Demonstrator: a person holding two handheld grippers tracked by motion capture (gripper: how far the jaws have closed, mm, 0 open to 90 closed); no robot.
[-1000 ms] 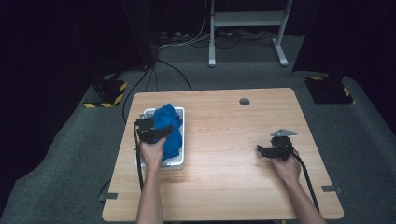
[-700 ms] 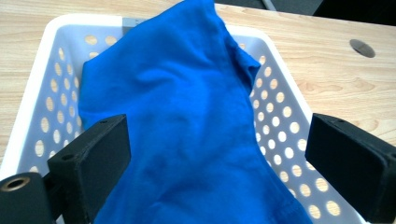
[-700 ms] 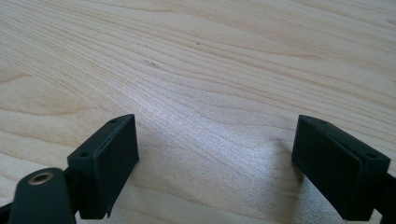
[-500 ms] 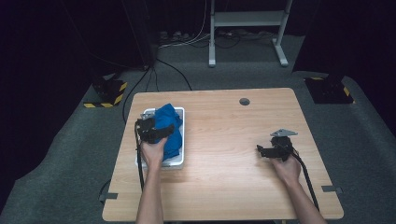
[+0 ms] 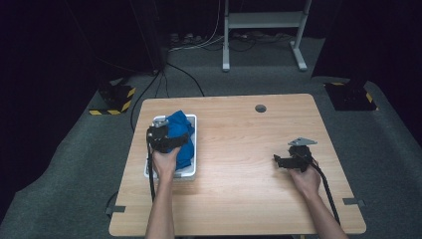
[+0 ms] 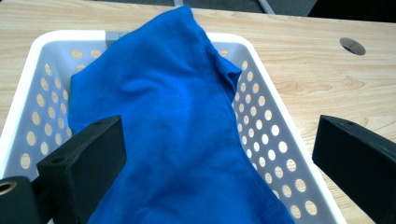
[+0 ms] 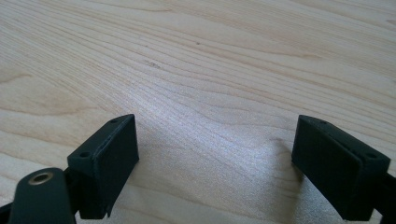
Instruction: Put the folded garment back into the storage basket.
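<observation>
While both grippers gape wide, left gripper (image 6: 215, 163) perhaps brushes blue cloth (image 6: 177, 116).

left tool (image 5: 164, 137): jaws wide apart, forearm extended | right tool (image 5: 288, 160): jaws wide apart, held low
</observation>
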